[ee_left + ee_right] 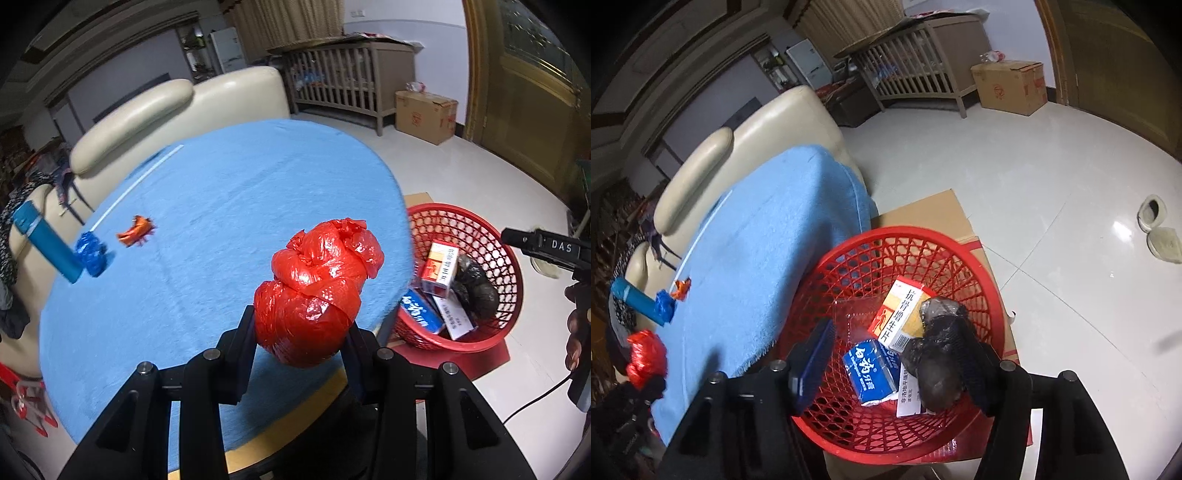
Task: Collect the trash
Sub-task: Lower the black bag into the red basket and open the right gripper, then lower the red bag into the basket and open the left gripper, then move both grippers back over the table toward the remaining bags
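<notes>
My left gripper (301, 328) is shut on a knotted red plastic bag (317, 299) and holds it above the near right edge of the blue-covered table (221, 206). The bag also shows at the left of the right wrist view (644, 354). On the table's left lie a blue lighter (46, 242), a crumpled blue wrapper (91, 253) and an orange wrapper (135, 232). My right gripper (894, 360) is open and empty, its fingers over the red mesh basket (849, 258). The basket holds a black bag (934, 354), an orange-white box (903, 317) and a blue-white box (870, 371).
The red basket (491, 236) stands on flattened cardboard (923, 214) on the floor, right of the table. A cream sofa (155, 110) is behind the table. A white straw (136, 184) lies on the cloth. A cardboard box (424, 114) and wooden crib (343, 74) stand farther back.
</notes>
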Demonstrator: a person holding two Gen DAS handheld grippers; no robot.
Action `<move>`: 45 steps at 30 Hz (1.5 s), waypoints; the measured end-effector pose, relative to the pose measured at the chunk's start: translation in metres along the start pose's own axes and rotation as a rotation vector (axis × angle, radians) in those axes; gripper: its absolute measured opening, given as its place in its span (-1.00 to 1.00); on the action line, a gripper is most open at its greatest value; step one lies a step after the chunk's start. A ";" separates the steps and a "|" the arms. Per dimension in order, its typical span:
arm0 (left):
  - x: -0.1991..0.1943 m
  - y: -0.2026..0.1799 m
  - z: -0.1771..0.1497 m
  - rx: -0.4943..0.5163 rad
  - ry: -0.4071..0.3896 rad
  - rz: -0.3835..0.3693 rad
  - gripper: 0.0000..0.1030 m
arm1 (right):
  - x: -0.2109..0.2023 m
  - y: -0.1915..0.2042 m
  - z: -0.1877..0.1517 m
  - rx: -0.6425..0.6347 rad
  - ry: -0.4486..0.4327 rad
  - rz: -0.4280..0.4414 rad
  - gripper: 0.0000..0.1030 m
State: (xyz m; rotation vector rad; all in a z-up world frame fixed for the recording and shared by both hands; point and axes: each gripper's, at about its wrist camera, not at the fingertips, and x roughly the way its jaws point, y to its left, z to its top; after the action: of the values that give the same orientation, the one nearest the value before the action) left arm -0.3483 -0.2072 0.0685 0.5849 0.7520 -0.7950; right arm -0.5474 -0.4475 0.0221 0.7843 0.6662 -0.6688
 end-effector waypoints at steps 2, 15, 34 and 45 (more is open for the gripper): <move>0.004 -0.009 0.006 0.015 0.012 -0.011 -0.15 | -0.005 -0.004 0.001 0.018 -0.015 0.012 0.31; 0.021 -0.089 0.040 0.166 0.035 -0.084 -0.15 | -0.026 -0.025 0.007 0.082 -0.074 0.041 0.32; 0.046 -0.141 0.060 0.235 0.092 -0.140 -0.11 | -0.052 -0.051 0.018 0.158 -0.150 0.054 0.32; 0.043 -0.106 0.064 0.229 0.099 -0.172 0.39 | -0.060 -0.021 0.025 0.096 -0.171 0.088 0.32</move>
State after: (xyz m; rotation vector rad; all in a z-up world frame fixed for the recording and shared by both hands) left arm -0.3886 -0.3306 0.0537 0.7767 0.8150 -1.0261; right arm -0.5930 -0.4615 0.0713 0.8298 0.4445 -0.6828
